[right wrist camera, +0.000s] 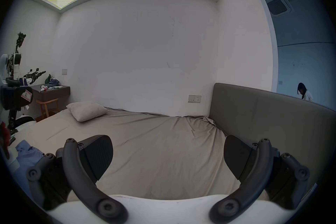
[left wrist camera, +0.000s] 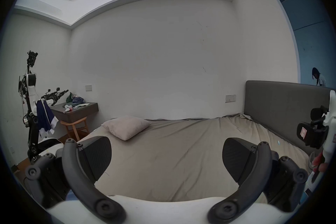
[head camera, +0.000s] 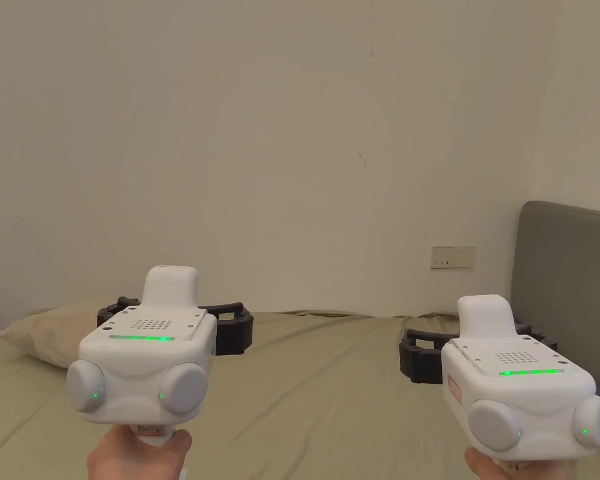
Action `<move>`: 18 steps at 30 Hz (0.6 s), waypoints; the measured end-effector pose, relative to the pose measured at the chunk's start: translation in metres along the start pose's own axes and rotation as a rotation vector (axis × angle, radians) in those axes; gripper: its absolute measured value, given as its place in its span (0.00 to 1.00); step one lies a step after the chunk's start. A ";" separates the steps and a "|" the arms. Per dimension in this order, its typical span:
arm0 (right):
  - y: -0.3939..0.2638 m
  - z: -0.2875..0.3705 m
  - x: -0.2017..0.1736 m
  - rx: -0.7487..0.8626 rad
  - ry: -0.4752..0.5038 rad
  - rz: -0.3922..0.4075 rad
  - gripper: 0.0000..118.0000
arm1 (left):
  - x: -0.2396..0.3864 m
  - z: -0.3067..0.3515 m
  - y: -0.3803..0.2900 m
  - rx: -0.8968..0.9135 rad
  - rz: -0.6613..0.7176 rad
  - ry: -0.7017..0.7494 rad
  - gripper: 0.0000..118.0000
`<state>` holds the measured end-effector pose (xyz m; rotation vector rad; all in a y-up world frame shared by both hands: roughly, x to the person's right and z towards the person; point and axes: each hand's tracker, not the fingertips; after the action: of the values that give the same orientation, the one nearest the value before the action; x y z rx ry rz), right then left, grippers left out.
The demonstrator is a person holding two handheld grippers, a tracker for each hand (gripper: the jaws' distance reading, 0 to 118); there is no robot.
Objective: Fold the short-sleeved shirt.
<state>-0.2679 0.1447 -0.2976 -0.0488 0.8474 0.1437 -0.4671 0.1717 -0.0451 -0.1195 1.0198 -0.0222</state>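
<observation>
A bed (left wrist camera: 181, 164) covered with an olive-tan sheet lies ahead of both grippers, with a pillow (left wrist camera: 126, 127) resting at its far left corner against the white wall. A grey padded headboard (right wrist camera: 263, 115) rises along the right side of the bed, and a wall socket plate (head camera: 453, 257) is mounted just to its left. At the far left of the room a dark desk (left wrist camera: 80, 111) with small clutter on top stands behind a wooden chair (left wrist camera: 75, 128), and beside it stands a robot (left wrist camera: 30, 109) with a dark blue and white garment (left wrist camera: 45, 118) draped on it. A person (right wrist camera: 304, 94) is visible beyond the headboard in the next room. The left gripper (left wrist camera: 166, 158) and the right gripper (right wrist camera: 168, 157) are each held level above the sheet, well apart, each with both jaws spread wide and nothing between them. The short-sleeved shirt (right wrist camera: 29, 153), light blue and crumpled, lies on the near left part of the bed in the right gripper view, off to the left of the right gripper's jaws and touching neither one.
</observation>
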 end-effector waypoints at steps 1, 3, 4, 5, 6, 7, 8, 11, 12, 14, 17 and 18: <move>0.000 0.001 -0.001 0.002 0.001 -0.001 1.00 | -0.001 0.000 0.000 -0.006 0.000 -0.016 1.00; 0.000 0.003 -0.002 0.012 -0.008 -0.006 0.97 | -0.002 0.000 -0.001 -0.023 0.008 -0.096 0.98; 0.000 0.006 -0.002 0.013 -0.005 -0.005 0.85 | -0.002 0.001 -0.003 -0.020 -0.009 -0.120 0.76; -0.002 0.007 -0.004 0.022 -0.010 0.004 0.52 | 0.000 0.002 -0.004 -0.019 -0.031 -0.113 0.31; -0.004 0.007 -0.006 0.019 -0.038 0.037 0.02 | 0.004 0.001 -0.006 -0.028 -0.071 -0.065 0.00; -0.009 0.004 -0.008 -0.021 -0.076 0.076 0.02 | 0.007 0.000 -0.010 -0.012 -0.087 -0.026 0.00; -0.013 0.004 -0.006 -0.022 -0.037 0.048 0.02 | 0.001 0.001 -0.012 -0.013 -0.085 -0.005 0.00; -0.023 0.002 -0.006 -0.069 0.070 0.027 0.02 | -0.001 -0.003 -0.022 -0.051 -0.061 -0.062 0.00; -0.026 0.003 -0.009 -0.067 0.076 0.038 0.02 | -0.002 -0.002 -0.025 -0.051 -0.058 -0.044 0.00; -0.027 0.007 -0.020 -0.065 0.142 0.058 0.02 | -0.014 -0.002 -0.033 -0.070 -0.033 -0.035 0.00; -0.029 0.009 -0.063 -0.042 0.249 0.072 0.02 | -0.054 0.015 -0.052 -0.114 0.004 0.017 0.00; -0.029 0.008 -0.084 -0.053 0.300 0.066 0.02 | -0.075 0.020 -0.062 -0.131 0.007 0.030 0.00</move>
<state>-0.3123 0.1079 -0.2295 -0.0935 1.1452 0.2243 -0.4872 0.1172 0.0357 -0.2357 1.0515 0.0498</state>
